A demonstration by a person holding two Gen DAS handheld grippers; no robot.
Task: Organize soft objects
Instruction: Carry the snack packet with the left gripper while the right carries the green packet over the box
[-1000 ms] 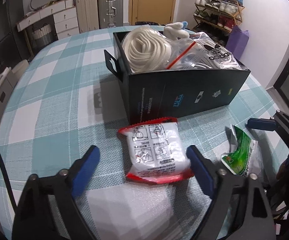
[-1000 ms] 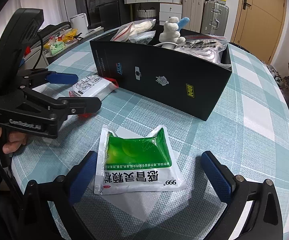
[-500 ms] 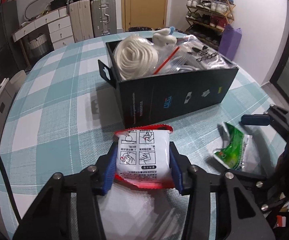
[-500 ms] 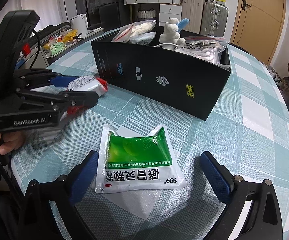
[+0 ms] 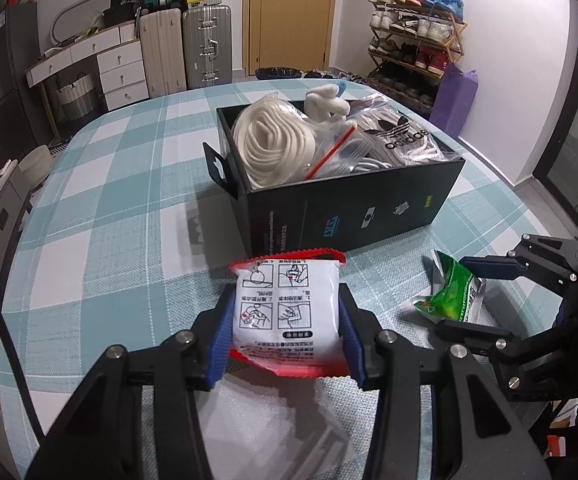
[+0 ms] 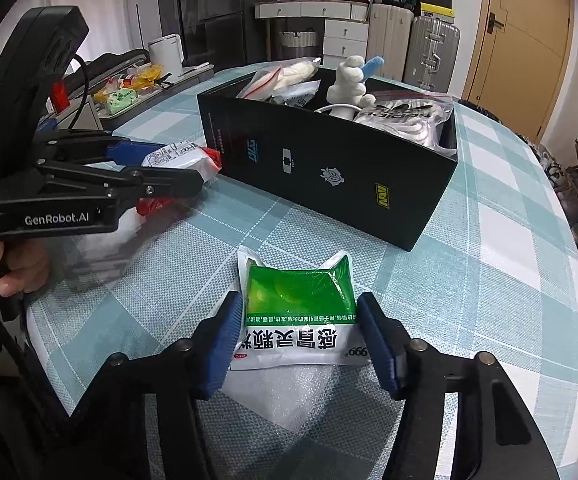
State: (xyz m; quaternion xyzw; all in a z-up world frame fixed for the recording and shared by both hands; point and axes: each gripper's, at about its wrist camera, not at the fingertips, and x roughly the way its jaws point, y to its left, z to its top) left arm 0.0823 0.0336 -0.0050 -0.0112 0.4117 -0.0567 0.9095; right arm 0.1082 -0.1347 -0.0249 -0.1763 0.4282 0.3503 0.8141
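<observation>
Left gripper (image 5: pixel 287 330): pressed onto the sides of the white packet (image 5: pixel 287 306), a red-edged pouch printed with instruction panels; in the right wrist view it appears raised off the counter (image 5: pixel 101 208), just in front of the box's end wall.
Right gripper (image 6: pixel 301 340): blue pads against both side edges of the green sachet (image 6: pixel 299 312), which lies flat on the counter; a firm pinch cannot be confirmed, so it reads as closing around rather than carrying.
Black box (image 5: pixel 353 208): rigid card with printed logos, open top, standing on the counter just beyond both packets.
Box contents: a coiled white rope (image 5: pixel 275 144), a white plush toy (image 5: pixel 327 102) and a zip bag (image 5: pixel 401 140) with soft grey goods, heaped close to the rim.
Surfaces: the counter wears a woven teal-and-white check cloth; both packets are slick, puffy film.
Risk, slip: smooth film squeezed edgewise may bulge and squirt from the pads.
Risk, sachet: a thin flat pack may buckle or drag the cloth instead of rising.
Risk, placement: with the box so full, a packet dropped on the heap could slide back out.
</observation>
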